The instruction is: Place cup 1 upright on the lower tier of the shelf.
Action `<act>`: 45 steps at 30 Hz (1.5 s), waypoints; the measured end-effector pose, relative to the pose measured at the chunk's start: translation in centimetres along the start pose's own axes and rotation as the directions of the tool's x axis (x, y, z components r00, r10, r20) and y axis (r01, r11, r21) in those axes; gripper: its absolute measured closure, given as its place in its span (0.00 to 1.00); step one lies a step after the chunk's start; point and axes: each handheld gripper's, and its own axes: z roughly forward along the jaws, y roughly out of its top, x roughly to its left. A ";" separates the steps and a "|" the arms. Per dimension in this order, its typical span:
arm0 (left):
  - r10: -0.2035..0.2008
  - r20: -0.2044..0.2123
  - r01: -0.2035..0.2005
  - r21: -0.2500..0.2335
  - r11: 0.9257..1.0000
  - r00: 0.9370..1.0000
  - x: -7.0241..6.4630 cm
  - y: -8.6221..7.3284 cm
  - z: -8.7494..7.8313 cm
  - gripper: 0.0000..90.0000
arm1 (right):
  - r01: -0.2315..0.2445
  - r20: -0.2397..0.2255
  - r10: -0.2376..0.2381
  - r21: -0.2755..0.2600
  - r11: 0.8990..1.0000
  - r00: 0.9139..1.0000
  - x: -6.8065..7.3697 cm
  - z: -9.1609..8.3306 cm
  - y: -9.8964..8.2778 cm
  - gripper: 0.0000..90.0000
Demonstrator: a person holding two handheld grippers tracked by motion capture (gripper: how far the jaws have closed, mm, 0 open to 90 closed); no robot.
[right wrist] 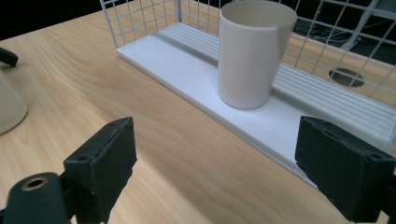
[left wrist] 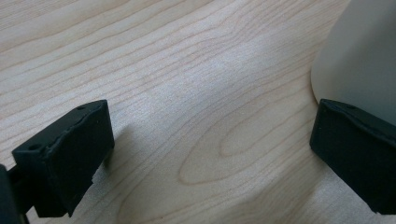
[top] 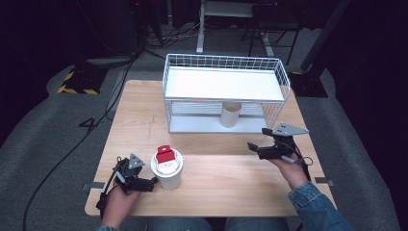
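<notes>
At the left of the pale wooden table (top: 216,163), the left gripper (top: 153,182) lies low on the wood, its black jaws spread wide and empty. One jaw sits just beside the base of a cream paper cup (top: 167,174), which stands upright with a red-and-white object (top: 165,157) resting in its mouth. In the left gripper view, the cup wall (left wrist: 362,60) rises right behind the right-hand jaw. Further right, a second cream cup (top: 230,114) stands upright on the bottom shelf of a white wire rack (top: 226,84). The right gripper (top: 258,140) hovers near the rack's front, jaws apart with nothing between them, aimed at that cup (right wrist: 252,53).
</notes>
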 end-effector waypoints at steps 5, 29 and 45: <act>0.001 0.000 -0.001 0.000 1.000 1.000 0.0 0.0 0.0 0.00 | -0.011 0.013 0.011 0.029 1.000 1.000 -0.4 -2.2 -2.0 0.16; 0.001 -0.001 -0.001 0.000 1.000 1.000 0.1 0.1 0.0 0.01 | -0.098 0.081 0.083 0.201 0.975 0.993 -2.2 -4.7 -10.7 0.16; -0.001 0.002 0.001 -0.009 1.000 1.000 0.3 -0.1 -0.1 0.03 | -0.082 0.131 0.053 0.227 0.970 0.990 -2.1 -4.2 -11.5 0.16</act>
